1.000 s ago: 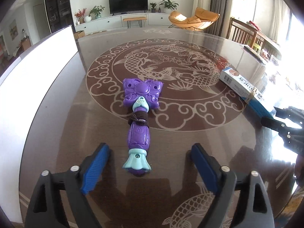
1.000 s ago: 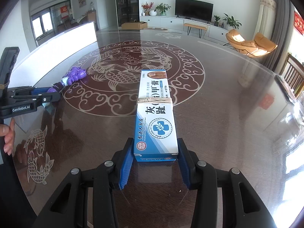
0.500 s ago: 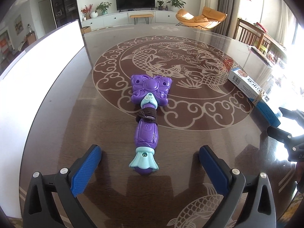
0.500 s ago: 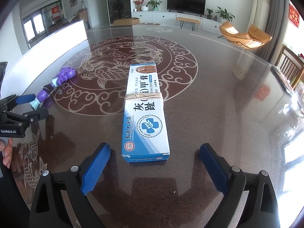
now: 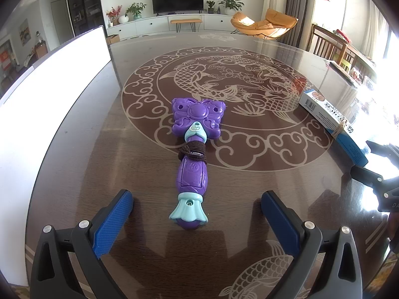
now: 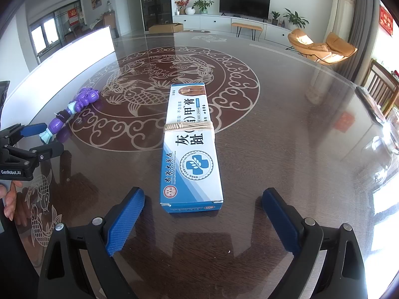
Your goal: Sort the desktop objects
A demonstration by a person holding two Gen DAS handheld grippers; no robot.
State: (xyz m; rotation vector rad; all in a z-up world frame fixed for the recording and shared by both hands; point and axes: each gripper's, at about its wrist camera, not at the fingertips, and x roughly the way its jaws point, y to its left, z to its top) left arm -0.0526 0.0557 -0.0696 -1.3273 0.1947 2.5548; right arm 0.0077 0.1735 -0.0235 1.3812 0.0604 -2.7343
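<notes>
From the left wrist, a purple butterfly-headed toy wand (image 5: 193, 154) with a teal flared base lies flat on the bench (image 5: 249, 199), head pointing away, base between the wide-apart left gripper (image 5: 197, 214) pads, untouched. From the right wrist, the blue-and-white ointment box (image 6: 190, 147), tied with string, lies lengthwise pointing away; the right gripper (image 6: 203, 214), having just opened, stands clear of it.

Both grippers are pointing steeply downward, the left gripper (image 5: 197, 220) and right gripper (image 6: 203, 220) standing wide open, gripping nothing.
</notes>
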